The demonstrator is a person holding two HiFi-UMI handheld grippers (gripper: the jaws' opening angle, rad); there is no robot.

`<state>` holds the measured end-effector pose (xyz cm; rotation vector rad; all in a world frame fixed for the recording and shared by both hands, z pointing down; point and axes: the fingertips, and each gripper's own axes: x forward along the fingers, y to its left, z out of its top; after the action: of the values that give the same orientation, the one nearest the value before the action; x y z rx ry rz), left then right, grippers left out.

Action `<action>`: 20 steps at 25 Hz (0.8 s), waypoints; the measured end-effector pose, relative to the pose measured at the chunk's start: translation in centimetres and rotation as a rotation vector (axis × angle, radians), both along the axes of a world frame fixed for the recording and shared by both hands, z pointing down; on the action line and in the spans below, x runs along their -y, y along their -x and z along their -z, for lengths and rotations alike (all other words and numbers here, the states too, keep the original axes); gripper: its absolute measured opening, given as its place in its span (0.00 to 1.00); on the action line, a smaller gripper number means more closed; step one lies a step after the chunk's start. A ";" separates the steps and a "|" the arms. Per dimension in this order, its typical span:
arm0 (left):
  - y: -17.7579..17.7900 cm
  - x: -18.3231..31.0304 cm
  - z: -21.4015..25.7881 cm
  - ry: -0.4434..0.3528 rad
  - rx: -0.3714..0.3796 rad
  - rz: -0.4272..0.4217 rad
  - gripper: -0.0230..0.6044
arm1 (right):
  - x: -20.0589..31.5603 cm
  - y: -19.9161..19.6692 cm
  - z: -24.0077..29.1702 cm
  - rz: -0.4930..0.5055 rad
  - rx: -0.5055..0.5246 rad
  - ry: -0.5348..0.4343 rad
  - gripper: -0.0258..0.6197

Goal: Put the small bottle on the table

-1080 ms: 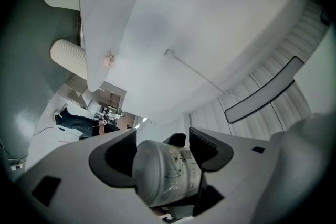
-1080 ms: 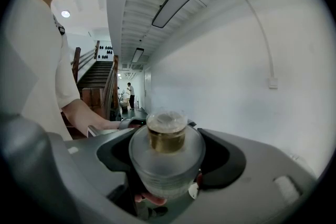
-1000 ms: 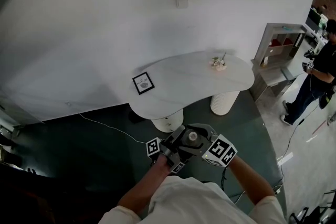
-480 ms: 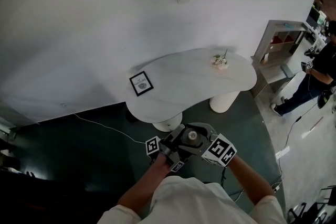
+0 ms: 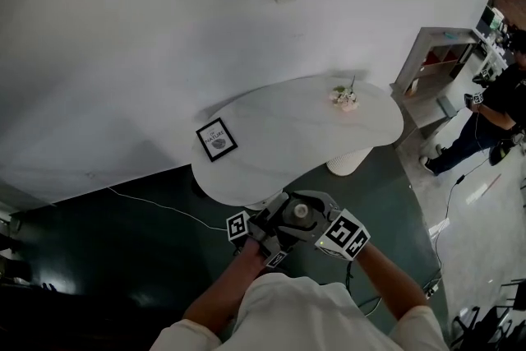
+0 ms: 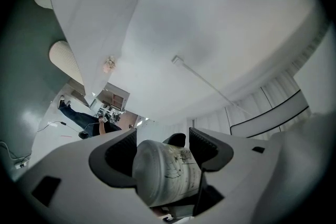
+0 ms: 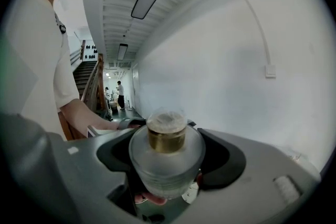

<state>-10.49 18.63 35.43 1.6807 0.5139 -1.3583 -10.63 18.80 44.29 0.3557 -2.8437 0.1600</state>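
The small bottle (image 5: 296, 212) is hanging in front of the person's chest, near the white table (image 5: 288, 136) but not yet over it. The left gripper (image 6: 163, 148) is pinching its printed body, and the right gripper (image 7: 167, 157) is clamping its frosted shoulder. A good placement is likely calling for a level carry over the near edge, aiming at bare top between the framed picture (image 5: 216, 139) and the flowers (image 5: 343, 98).

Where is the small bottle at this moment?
In the head view the small bottle is low at the centre, held between the left tool and the right tool, just before the near edge of the white table, not on it.
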 end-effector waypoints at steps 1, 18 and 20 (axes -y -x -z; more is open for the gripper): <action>0.2 0.6 0.0 -0.001 -0.002 -0.008 0.51 | 0.6 0.2 0.0 -0.008 0.000 -0.004 0.58; 4.1 8.2 0.0 -0.014 -0.030 -0.115 0.51 | 8.3 3.9 0.0 -0.105 -0.025 -0.031 0.58; 4.5 8.8 0.0 -0.016 -0.030 -0.122 0.51 | 8.9 4.3 0.0 -0.114 -0.028 -0.030 0.58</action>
<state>-14.96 9.80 35.40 1.6172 0.6361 -1.2955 -14.91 9.91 44.26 0.5225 -2.8022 0.1336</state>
